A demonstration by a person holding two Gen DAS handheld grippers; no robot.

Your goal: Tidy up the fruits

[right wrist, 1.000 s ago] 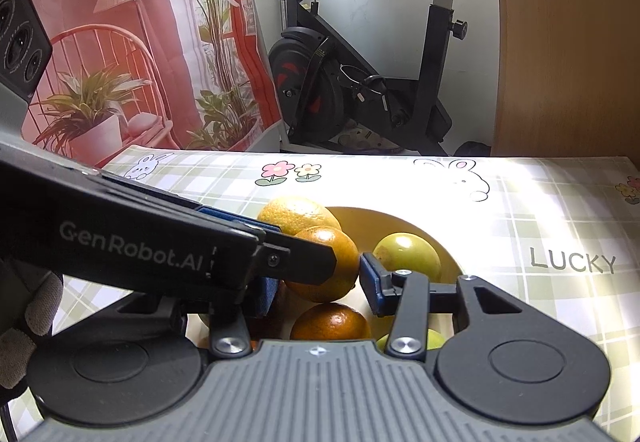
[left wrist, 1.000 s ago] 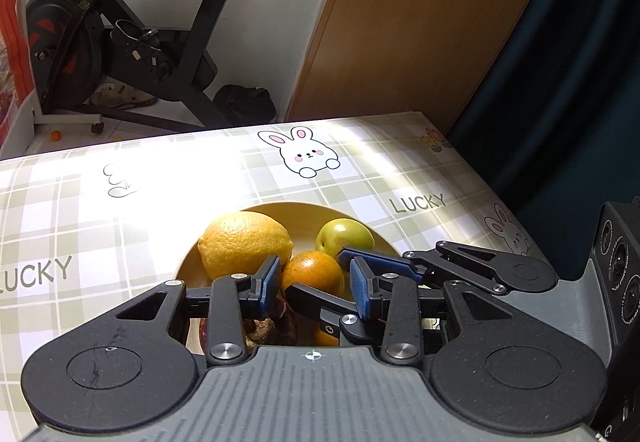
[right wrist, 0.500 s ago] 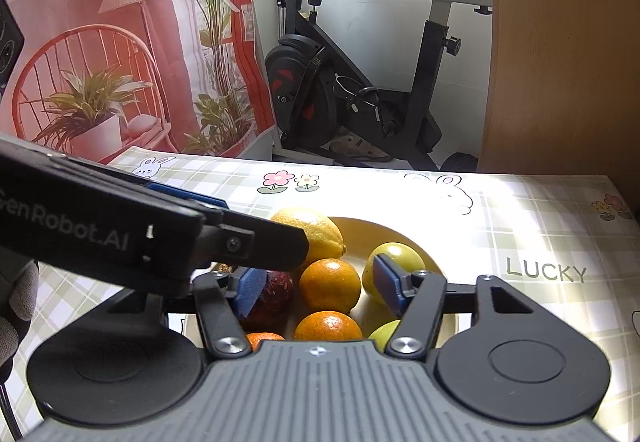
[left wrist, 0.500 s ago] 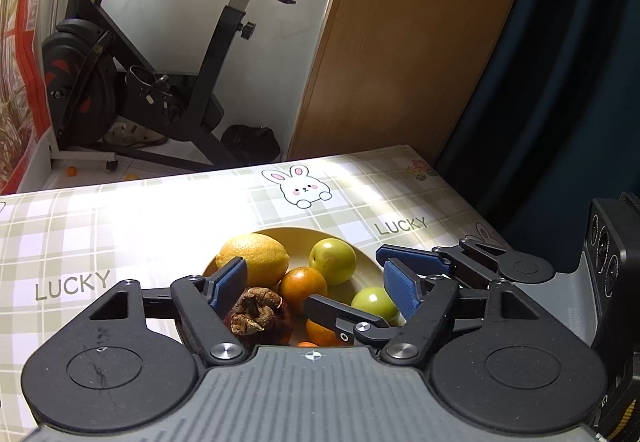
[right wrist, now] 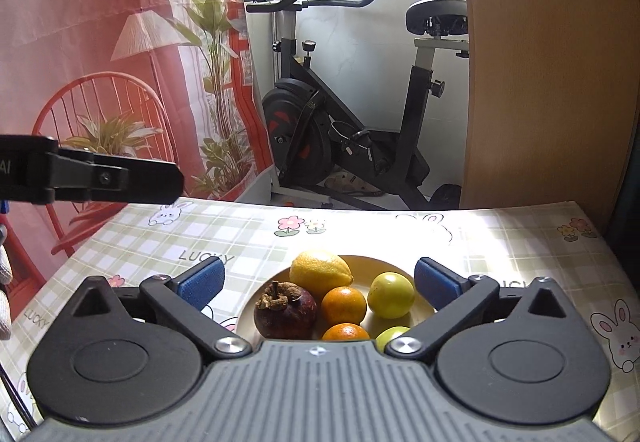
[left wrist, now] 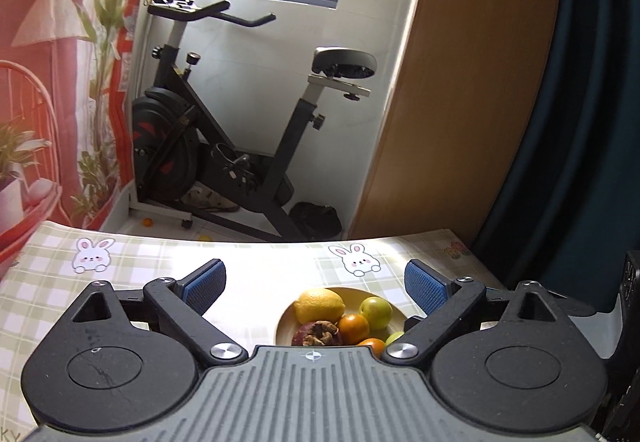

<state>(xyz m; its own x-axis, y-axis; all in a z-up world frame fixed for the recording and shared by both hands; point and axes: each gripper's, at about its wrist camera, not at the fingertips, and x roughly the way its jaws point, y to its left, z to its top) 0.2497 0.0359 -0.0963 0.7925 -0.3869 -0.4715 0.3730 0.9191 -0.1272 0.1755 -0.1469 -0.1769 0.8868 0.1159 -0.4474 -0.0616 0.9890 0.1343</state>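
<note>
Left tool (left wrist: 316, 284): both blue pads spread wide, nothing between them, raised above the bench (left wrist: 256, 262). Right tool (right wrist: 318, 282): pads likewise spread wide and empty.

Plate (right wrist: 376, 266) sits on the bench just ahead of and below the right tool, framed between its two fingers. From the left tool it lies ahead and slightly toward the right finger, its near part hidden behind the tool body.

Contents of plate, right wrist view:
- lemon (right wrist: 320, 271), far side, toward the left finger.
- mangosteen (right wrist: 285, 309), dark purple with dried brown calyx up, near side, closest to the left finger, touching the lemon.
- orange (right wrist: 344, 305), centre of the plate, just beside the mangosteen.
- second orange (right wrist: 345, 332), nearest edge, partly hidden by the tool body.
- yellow-green fruit (right wrist: 390, 295), toward the right finger, apart from the lemon.
- smaller green fruit (right wrist: 394, 335), near edge by the right finger's linkage, partly hidden.

Left wrist view shows the same group: lemon (left wrist: 319, 305), mangosteen (left wrist: 318, 334), orange (left wrist: 353, 327), yellow-green fruit (left wrist: 375, 308), with the second orange (left wrist: 372, 344) and smaller green fruit (left wrist: 395, 337) only partly visible.

One finger of the left tool (right wrist: 116, 178) enters the right wrist view from the left edge, well above the bench.

Bench cover is a green check cloth with rabbits and "LUCKY" print. Exercise bike (right wrist: 352, 130) stands on the floor beyond the far edge of the bench.
</note>
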